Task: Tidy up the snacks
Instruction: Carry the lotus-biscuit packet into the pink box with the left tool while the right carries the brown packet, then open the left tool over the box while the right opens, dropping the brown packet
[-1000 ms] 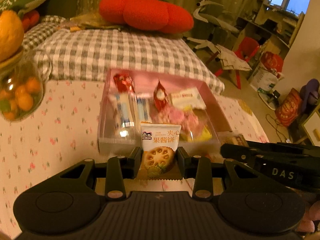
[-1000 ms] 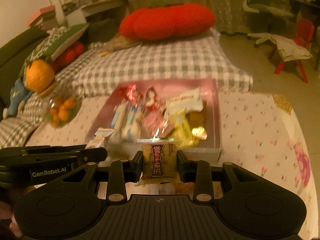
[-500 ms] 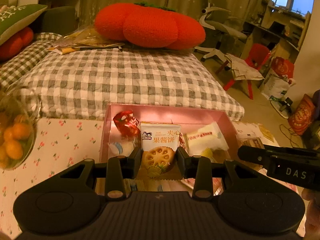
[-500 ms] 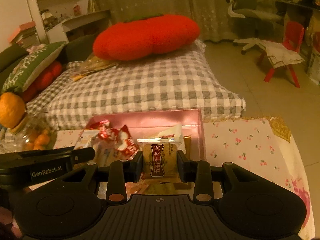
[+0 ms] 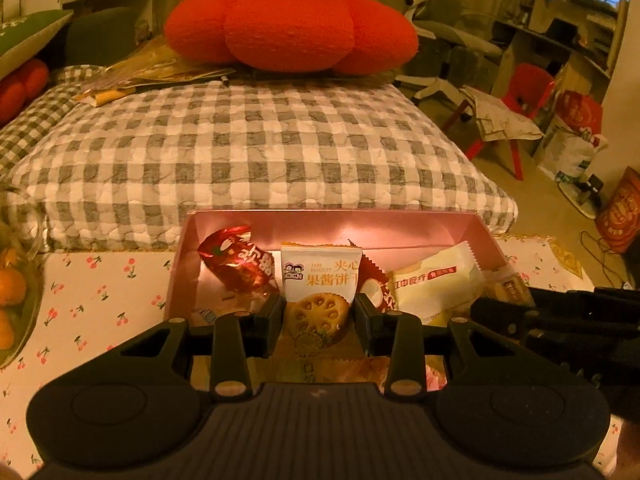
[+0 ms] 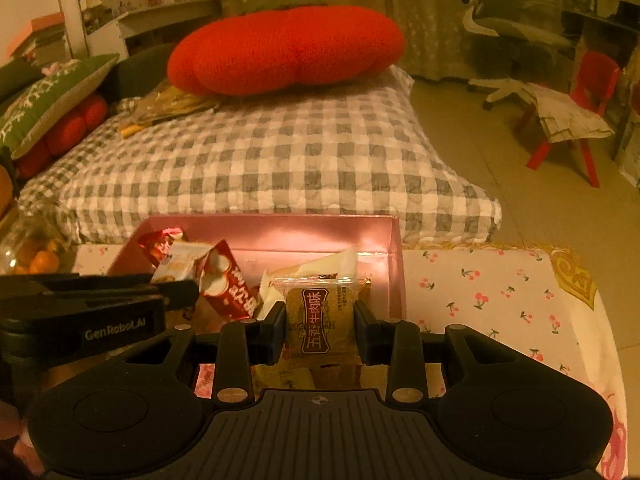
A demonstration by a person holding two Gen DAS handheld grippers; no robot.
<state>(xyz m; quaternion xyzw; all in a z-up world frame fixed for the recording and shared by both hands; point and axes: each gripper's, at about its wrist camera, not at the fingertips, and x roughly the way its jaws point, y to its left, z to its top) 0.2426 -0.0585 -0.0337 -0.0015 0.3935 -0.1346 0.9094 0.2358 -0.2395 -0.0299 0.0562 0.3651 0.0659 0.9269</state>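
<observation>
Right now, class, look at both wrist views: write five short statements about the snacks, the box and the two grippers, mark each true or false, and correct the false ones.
1. The left gripper holds a white jam biscuit packet. True.
2. The right gripper is empty. False: its fingers are closed on a golden-brown snack packet.
3. The pink box already holds several snacks, among them a red wrapped snack. True.
4. The pink box stands on the checked cushion. False: it stands on the cherry-print tablecloth, in front of the cushion.
5. A red tomato-shaped pillow lies on the checked cushion. True.
</observation>
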